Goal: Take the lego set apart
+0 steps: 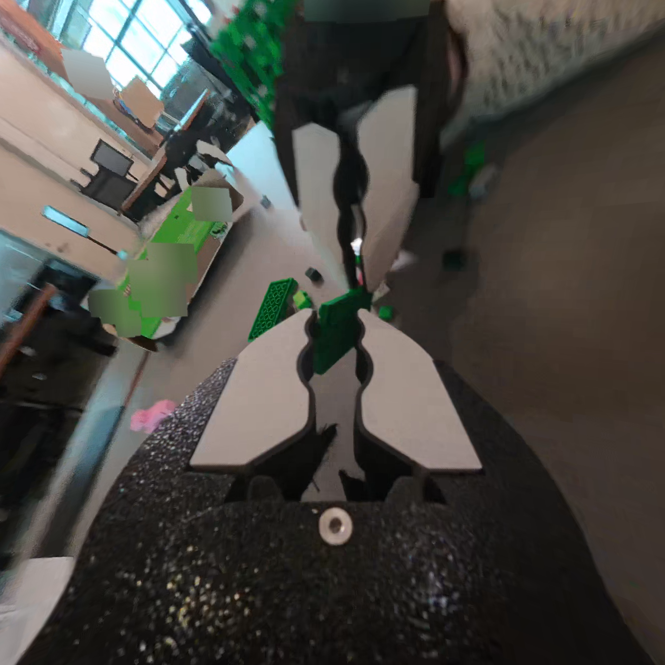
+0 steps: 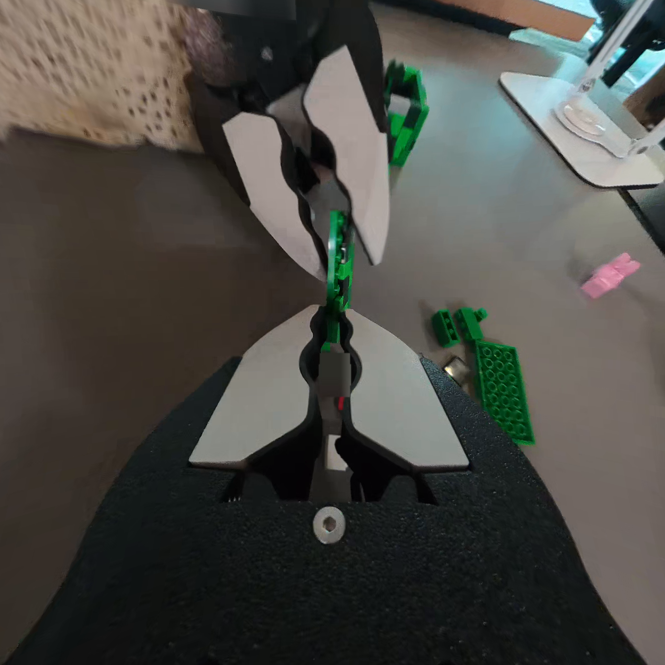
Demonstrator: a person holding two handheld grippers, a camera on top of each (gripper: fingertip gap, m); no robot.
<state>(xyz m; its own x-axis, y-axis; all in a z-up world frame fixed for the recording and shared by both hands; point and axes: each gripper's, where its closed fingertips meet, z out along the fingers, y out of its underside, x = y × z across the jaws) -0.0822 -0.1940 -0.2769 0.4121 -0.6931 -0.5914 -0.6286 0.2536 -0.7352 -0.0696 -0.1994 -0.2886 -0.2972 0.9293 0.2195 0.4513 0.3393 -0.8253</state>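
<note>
- Left gripper has its jaws narrowed onto a green plate.
- Right gripper, tip to tip opposite it, clamps the same plate's other end.

1. No writing, brand, number or sign can be read in either wrist view.
2. The green box on the far desk is partly covered by mosaic patches.
</note>
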